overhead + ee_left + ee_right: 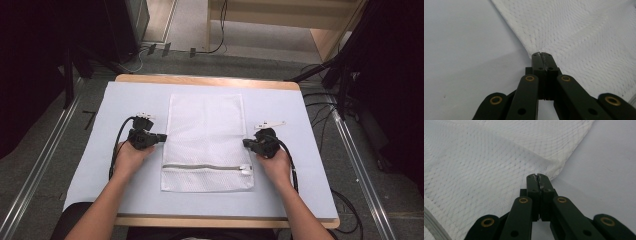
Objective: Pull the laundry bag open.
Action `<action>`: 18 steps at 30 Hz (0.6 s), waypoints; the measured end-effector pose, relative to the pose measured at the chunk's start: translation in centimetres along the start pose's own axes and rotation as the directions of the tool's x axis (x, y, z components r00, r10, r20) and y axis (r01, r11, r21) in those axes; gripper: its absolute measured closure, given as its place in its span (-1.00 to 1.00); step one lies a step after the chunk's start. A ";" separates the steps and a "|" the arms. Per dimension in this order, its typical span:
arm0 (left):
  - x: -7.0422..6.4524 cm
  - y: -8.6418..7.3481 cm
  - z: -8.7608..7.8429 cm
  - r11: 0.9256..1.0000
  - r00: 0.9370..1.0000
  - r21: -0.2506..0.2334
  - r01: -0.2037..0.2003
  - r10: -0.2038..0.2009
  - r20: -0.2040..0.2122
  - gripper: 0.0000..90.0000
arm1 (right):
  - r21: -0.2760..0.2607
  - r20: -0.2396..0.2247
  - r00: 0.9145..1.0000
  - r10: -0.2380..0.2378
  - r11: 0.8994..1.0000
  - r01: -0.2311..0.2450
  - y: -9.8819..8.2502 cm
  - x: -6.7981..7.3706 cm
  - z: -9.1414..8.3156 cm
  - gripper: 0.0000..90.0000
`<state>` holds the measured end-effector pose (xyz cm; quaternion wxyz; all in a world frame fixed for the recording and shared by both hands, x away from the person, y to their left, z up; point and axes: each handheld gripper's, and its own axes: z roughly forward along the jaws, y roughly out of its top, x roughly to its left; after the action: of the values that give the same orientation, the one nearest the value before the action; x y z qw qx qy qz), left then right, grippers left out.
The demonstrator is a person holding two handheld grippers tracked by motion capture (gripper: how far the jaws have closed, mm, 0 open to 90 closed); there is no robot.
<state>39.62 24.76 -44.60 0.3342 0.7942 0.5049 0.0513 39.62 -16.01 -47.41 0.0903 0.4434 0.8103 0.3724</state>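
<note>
Step in hand: both long side edges of the flat white rectangular mesh laundry bag (pixel 206 142) are pinched, one by each hand-held gripper; by my judgement this is the start of a lift or a fold.
Left hand-held gripper (pixel 541 54): its jaws are closed on the bag's left edge, and the mesh puckers into a small peak right at the tips.
Right hand-held gripper (pixel 537 176): its jaws are closed on the bag's right edge, where the hem rises in a low ridge.
Doing it well: I would move both hands together and at the same height, so the mesh stays taut between them and does not sag or twist.
Grip: each bite takes only the very edge; thin mesh may slip out, so a steady pull suits better than a jerk.
Watch: the zip end is the heavier part and could drag that end down when the bag leaves the bench (pixel 300 195).
Bag, place: it lies flat in the middle of the bench's pale blue-grey sheet, long sides running away from the person.
Bag, look: fine white netting, slightly see-through, with a stitched hem all round.
Zip: a grey zip (pixel 202 167) runs across the bag near its end closest to the person, its white puller (pixel 245 170) at the bag's right side.
Grip points: both lie a little farther from the person than the zip, about level with each other.
</note>
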 end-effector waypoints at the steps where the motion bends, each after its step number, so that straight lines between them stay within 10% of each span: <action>1: 0.0 0.0 0.0 1.000 1.000 -0.001 0.000 0.000 -0.002 1.00 | 0.005 0.002 1.000 0.003 1.000 -0.003 0.1 0.1 0.0 1.00; 18: -2.2 0.2 -2.3 0.994 0.992 -0.024 -0.111 0.112 0.051 0.08 | -0.047 -0.084 0.996 0.025 0.998 -0.029 -0.9 1.0 -2.7 0.64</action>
<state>37.72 23.93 -42.10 0.3523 0.8186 0.4503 0.0547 37.15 -16.93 -45.93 0.0620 0.4359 0.7981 0.4114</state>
